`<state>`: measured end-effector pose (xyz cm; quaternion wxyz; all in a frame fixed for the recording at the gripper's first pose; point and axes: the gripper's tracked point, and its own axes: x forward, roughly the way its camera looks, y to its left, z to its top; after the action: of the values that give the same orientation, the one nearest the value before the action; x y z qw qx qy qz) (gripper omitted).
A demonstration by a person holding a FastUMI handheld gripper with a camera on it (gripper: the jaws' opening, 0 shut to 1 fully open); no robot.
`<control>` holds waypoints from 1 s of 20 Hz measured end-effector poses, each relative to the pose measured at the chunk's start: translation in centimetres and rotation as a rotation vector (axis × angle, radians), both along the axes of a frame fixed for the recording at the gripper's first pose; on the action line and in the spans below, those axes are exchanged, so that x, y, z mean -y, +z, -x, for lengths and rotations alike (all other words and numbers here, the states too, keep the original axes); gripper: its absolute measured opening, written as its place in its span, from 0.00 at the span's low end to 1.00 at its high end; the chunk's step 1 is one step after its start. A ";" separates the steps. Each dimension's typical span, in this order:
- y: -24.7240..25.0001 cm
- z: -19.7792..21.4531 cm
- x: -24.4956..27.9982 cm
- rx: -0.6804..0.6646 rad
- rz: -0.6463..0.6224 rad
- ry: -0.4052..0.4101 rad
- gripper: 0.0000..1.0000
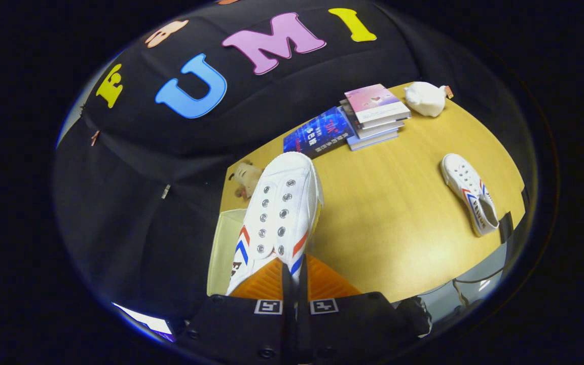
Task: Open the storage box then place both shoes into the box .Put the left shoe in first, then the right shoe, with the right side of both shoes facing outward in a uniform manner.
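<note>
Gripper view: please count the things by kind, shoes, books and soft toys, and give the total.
Shoes: 2, one held shoe clamped between the gripper fingers, one shoe lying on the table.
Books: 4, blue book plus stack of three.
Soft toys: 2, white toy, small toy.
Total: 8

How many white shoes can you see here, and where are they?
2. One shoe is pinched at its rear between the gripper fingers, toe pointing away, above the storage box. The other shoe lies on the table, off to the right.

Even overhead light, soft glare on table, strong fisheye bend at edges, sharp mid-frame, slight blur nr jaws
</note>
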<state>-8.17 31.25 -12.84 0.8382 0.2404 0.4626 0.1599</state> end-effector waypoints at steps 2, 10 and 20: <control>0.0 1.2 -3.1 -0.004 -0.006 0.055 0.05; -1.9 2.1 -12.7 -0.016 -0.004 0.129 0.05; -9.4 2.7 -16.3 -0.146 0.132 0.134 0.05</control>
<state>-10.85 47.54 -22.22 0.8037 0.1641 0.5471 0.1668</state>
